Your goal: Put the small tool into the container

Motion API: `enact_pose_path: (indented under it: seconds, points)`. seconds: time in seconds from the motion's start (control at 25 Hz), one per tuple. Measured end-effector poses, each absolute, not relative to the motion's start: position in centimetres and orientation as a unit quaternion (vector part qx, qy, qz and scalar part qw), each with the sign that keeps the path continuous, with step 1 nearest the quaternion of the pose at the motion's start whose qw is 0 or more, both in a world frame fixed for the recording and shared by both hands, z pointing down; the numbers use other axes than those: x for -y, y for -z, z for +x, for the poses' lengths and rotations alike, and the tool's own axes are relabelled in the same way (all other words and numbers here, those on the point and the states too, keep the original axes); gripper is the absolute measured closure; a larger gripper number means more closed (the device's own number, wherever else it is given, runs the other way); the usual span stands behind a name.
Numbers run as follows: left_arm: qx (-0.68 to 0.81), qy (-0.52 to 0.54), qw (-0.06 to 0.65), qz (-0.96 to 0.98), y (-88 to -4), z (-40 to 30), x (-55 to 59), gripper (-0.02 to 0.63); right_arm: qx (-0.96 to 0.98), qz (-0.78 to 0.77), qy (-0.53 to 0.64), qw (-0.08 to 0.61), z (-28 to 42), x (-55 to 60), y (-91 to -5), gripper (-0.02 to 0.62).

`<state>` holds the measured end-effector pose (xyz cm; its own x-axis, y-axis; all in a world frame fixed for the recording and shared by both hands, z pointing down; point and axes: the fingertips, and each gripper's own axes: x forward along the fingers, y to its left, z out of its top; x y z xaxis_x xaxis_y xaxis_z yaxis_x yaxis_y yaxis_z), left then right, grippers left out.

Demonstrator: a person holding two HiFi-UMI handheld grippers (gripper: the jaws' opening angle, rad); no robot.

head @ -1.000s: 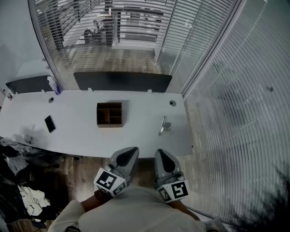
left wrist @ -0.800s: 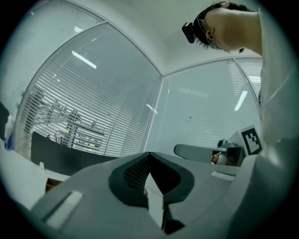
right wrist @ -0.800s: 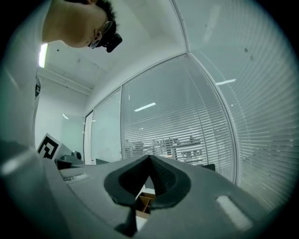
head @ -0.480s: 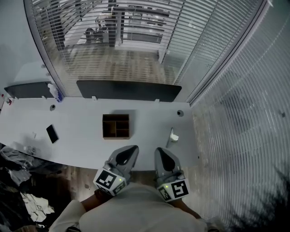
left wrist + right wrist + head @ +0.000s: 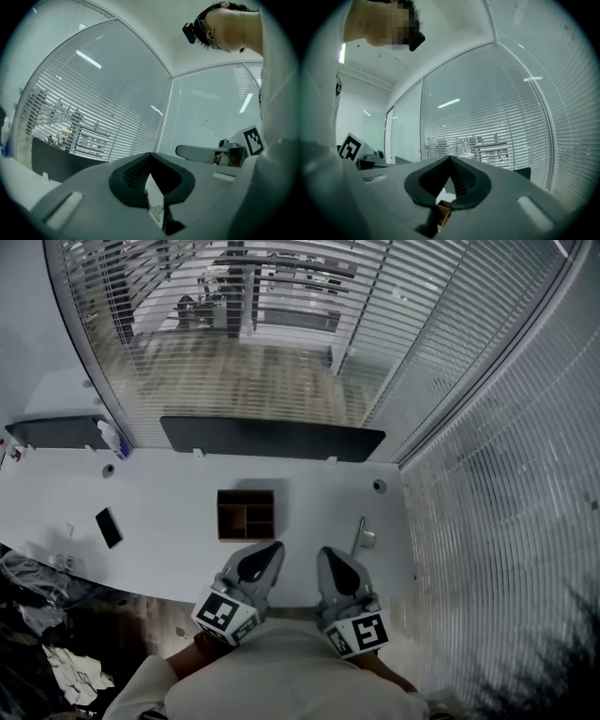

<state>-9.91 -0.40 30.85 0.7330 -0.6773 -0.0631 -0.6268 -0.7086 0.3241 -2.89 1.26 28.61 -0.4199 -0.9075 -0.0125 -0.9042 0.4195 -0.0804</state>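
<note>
Left gripper (image 5: pixel 268 553): jaws pressed together on nothing, over the desk's (image 5: pixel 159 521) near edge.
Right gripper (image 5: pixel 329 557): we read it likewise closed, empty.
Small tool (image 5: pixel 359 534): on the desk, 1 o'clock of that gripper; long axis 1-to-7 o'clock.
Container (image 5: pixel 247 514): 9 o'clock of it, apart.

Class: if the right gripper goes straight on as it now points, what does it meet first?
Likely the blinds; the right gripper seems aimed over the container, though depth is unclear.
</note>
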Motion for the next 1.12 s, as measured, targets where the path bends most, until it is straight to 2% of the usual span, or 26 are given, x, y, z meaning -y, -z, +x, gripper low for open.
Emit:
enact_pose_path:
  seconds: [0.32,1.12]
  points:
    - [0.366,0.081,0.162,0.913,-32.4,-9.8,2.3,0.603,-0.842,-0.537,0.047,0.021,-2.5,1.1,-30.1,0.595]
    - [0.373,0.073,0.136,0.915,-31.5,-3.5,2.9,0.603,-0.848,-0.526,0.042,0.049,3.6,2.2,-29.1,0.595]
